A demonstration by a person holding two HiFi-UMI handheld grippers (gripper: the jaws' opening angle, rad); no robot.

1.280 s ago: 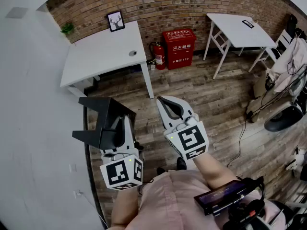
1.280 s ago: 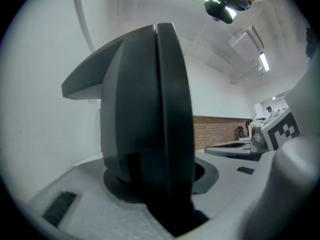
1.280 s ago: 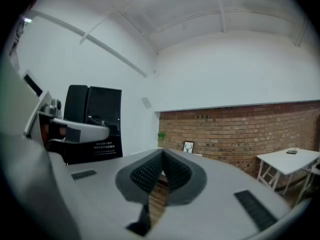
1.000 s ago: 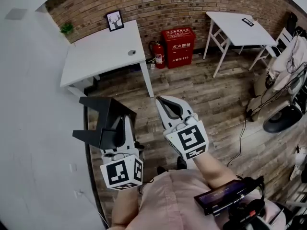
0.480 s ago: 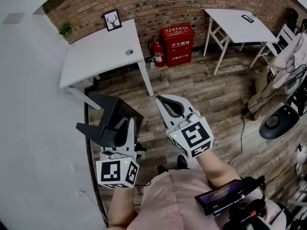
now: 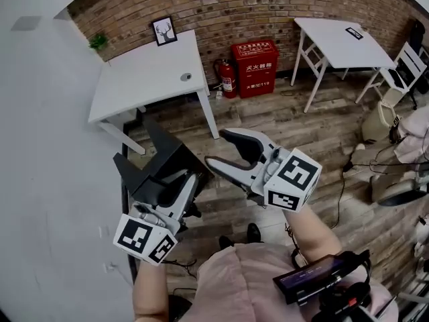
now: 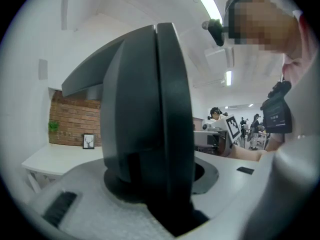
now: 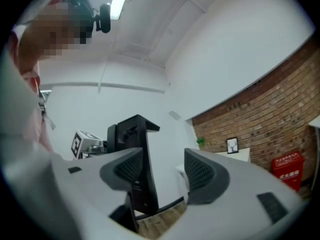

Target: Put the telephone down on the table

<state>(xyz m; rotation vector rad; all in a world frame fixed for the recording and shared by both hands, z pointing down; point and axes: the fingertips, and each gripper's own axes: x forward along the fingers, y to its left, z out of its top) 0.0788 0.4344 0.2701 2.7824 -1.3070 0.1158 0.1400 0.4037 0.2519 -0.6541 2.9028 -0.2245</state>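
The telephone (image 6: 159,165) is a black desk set, held up in the air at the left of the head view, tilted. My left gripper (image 6: 178,185) is shut on its lower part. In the left gripper view the telephone (image 7: 145,119) fills the middle, standing between the jaws of the left gripper (image 7: 152,184). My right gripper (image 6: 218,148) hangs just right of it, jaws opening, nothing between them. In the right gripper view the telephone (image 8: 138,139) shows beyond the parted right gripper (image 8: 162,171). The white table (image 6: 144,76) stands ahead by the brick wall.
A picture frame (image 6: 165,30) and a small plant (image 6: 98,41) sit at the table's back edge. A red fire-equipment box (image 6: 253,66) and an extinguisher (image 6: 226,79) stand to its right. A second white table (image 6: 338,42) is further right. A white wall runs along the left.
My right gripper's jaws have gone from shut to parted and the gripper has rolled and risen. My left gripper has swung the telephone rightward and tilted it.
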